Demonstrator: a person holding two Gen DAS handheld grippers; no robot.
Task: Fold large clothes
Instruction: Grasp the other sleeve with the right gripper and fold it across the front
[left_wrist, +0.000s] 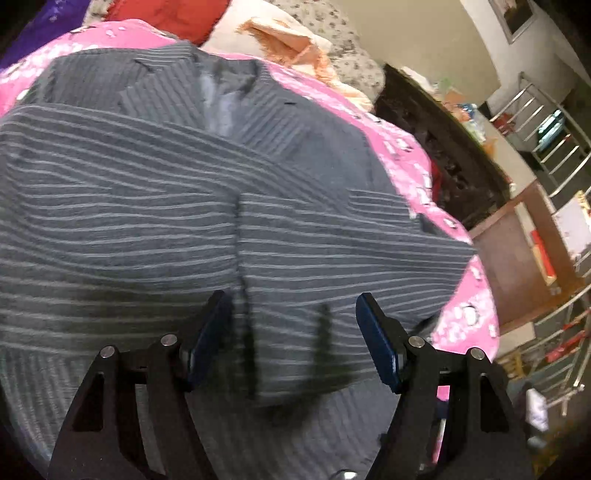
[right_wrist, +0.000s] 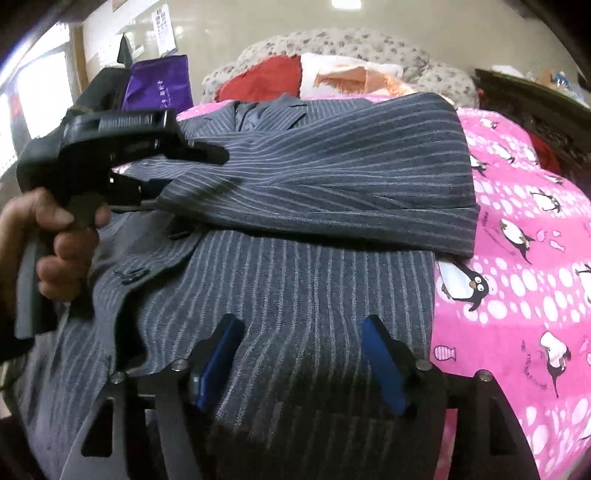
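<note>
Bedroom ahead of you, bed dressed in bright pink.

You've got a pink penguin-print sheet (right_wrist: 524, 258) across the bed, with a red cushion (right_wrist: 258, 79), a peach cloth (right_wrist: 351, 79) and a floral quilt (right_wrist: 369, 44) heaped at the far end. A purple bag (right_wrist: 159, 83) stands by the pale wall (right_wrist: 258, 22), daylight glaring through the window (right_wrist: 33, 92). To one side you see a dark carved headboard (left_wrist: 443, 147) and a metal rack (left_wrist: 546, 129).

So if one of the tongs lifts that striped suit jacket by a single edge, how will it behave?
The striped suit jacket will probably drape and sag, since its folded sleeve already bends softly. It looks fairly heavy for cloth, lined and layered. On the pink penguin sheet it would likely drag and bunch rather than slide flat.
</note>
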